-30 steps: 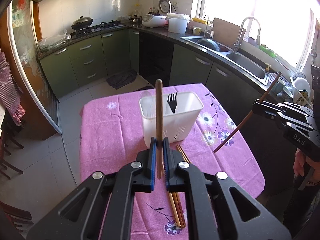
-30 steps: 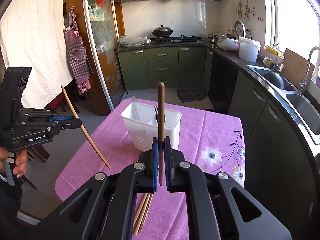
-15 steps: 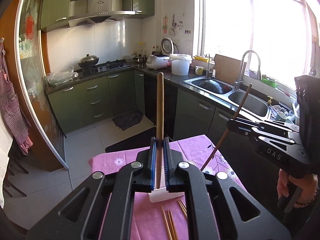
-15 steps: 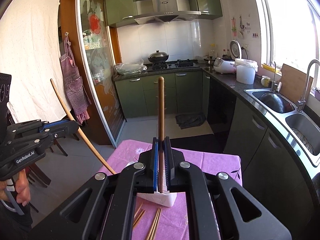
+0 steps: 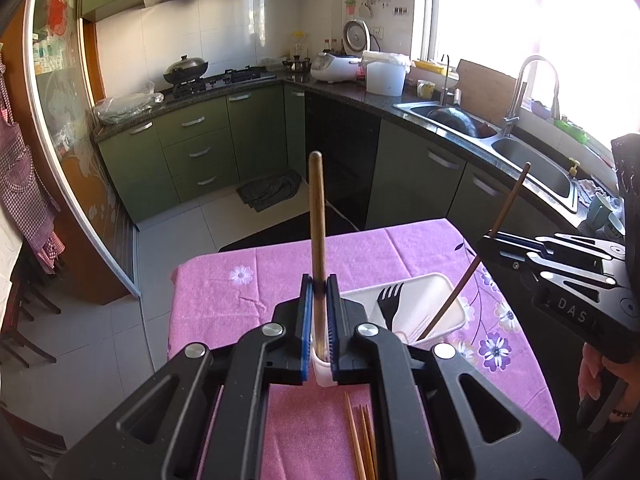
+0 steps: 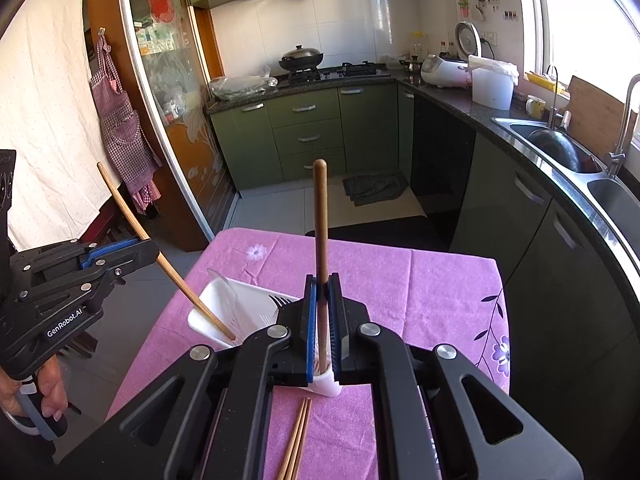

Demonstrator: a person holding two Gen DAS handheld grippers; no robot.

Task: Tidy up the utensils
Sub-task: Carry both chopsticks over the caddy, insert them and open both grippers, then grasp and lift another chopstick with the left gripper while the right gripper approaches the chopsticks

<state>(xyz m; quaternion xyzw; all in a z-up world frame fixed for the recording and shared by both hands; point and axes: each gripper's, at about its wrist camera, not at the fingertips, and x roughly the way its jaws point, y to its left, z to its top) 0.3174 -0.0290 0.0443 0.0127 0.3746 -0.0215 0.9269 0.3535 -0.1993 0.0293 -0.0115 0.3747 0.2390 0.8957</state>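
Left wrist view: the left gripper (image 5: 319,308), angled downward, pinches a smooth round wooden chopstick (image 5: 317,216) over the white plastic caddy (image 5: 404,308). Right wrist view: the right gripper (image 6: 325,312) clamps a second chopstick (image 6: 320,216), tip inside the slotted caddy on pink floral cloth (image 6: 420,280).

Bright window (image 5: 520,20) glare, sharp focus, fisheye-curved edges
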